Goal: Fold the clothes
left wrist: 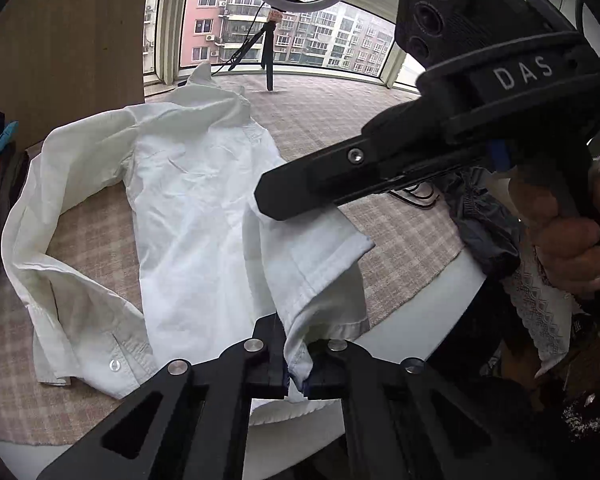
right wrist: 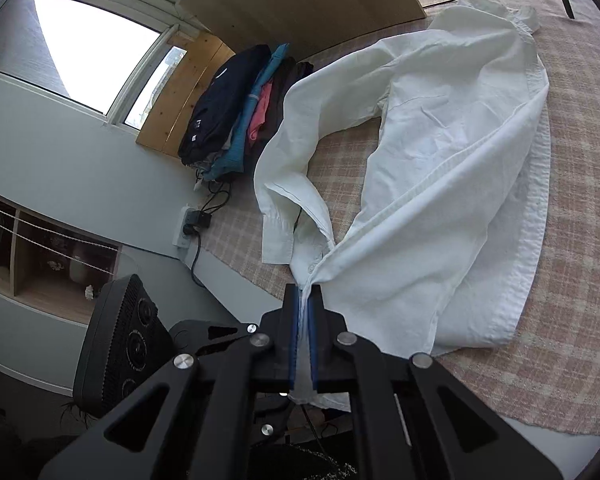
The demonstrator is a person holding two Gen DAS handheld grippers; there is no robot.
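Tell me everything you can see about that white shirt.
The white shirt is a crumpled, long-sleeved button-up of woven cotton-like cloth. It lies on a pink checked tablecloth, collar toward the window, one sleeve looped out sideways. The left claw pinches its hem; the right claw grips another edge, lifted.

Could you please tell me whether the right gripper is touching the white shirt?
Touching. The right wrist view shows the right gripper with its jaws closed on the white shirt, fabric pinched between them.
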